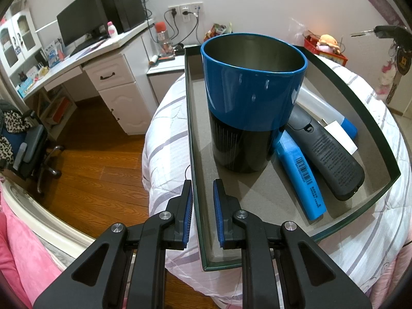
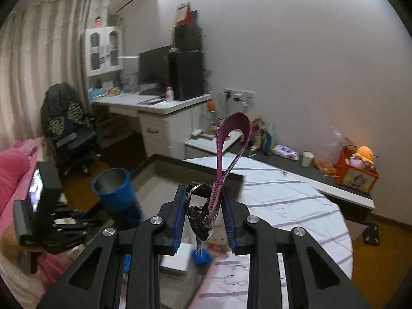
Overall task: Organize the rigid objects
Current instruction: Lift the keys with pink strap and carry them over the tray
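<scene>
Blue-padded L gripper (image 1: 202, 198) sits pinched on the near wall of the dark tray (image 1: 195, 154), one finger inside, one outside. We note tray rests on the striped quilt (image 1: 164, 128). Inside tray: blue/black cup (image 1: 251, 103) upright, w/ blue marker (image 1: 300, 172) and black remote (image 1: 325, 154) lying just beside it. R gripper (image 2: 204, 213) is clamped on a key bunch (image 2: 199, 215) w/ purple lanyard (image 2: 231, 139) looping up, held above tray and quilt.
</scene>
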Demonstrator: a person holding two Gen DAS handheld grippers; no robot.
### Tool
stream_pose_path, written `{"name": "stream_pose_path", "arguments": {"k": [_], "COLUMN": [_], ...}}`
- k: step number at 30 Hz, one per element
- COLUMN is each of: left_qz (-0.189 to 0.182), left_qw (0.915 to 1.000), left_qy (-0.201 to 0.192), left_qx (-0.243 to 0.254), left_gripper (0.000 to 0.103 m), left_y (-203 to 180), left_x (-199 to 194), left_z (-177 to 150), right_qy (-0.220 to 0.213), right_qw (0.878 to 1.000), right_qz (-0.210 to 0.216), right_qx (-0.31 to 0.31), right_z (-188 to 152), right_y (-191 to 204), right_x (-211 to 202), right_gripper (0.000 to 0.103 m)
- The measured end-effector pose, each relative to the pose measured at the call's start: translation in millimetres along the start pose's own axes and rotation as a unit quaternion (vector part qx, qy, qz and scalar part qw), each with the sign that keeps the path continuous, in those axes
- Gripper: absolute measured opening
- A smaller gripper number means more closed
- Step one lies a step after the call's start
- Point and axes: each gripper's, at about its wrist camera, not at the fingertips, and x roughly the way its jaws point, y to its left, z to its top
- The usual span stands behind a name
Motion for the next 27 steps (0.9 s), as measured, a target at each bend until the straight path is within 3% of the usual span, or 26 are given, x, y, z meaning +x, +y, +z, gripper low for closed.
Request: {"name": "stream_pose_path", "arguments": {"k": [8, 13, 19, 27], "left_qz": [-0.001, -0.004, -0.004, -0.005], "left_qw": [1.0000, 1.0000, 1.0000, 1.0000], "left_qy": [0.000, -0.001, -0.001, -0.001], "left_qx": [0.000, -0.001, -0.001, 0.000], "left_gripper": [0.014, 0.015, 0.015, 0.015], "left_y": [-0.4, -1.6, -1.2, -1.2], "left_x": [0.5, 1.1, 1.7, 1.8], "left_z": [0.1, 1.3, 1.8, 1.7], "right_qy": [0.035, 0.086, 0.131, 0.178], "right_qw": [0.998, 0.994, 0.988, 0.978], "right_qz": [0.047, 0.045, 0.059, 0.086], "right_qx": [-0.018, -0.059, -0.064, -0.062], "right_z": [-5.8, -27.1, -41.8, -55.1], "right_y": [21.2, 32.0, 26.0, 33.5], "right_x": [15.0, 17.5, 13.2, 42.6], "right_gripper": [0.027, 0.027, 0.027, 0.027]}}
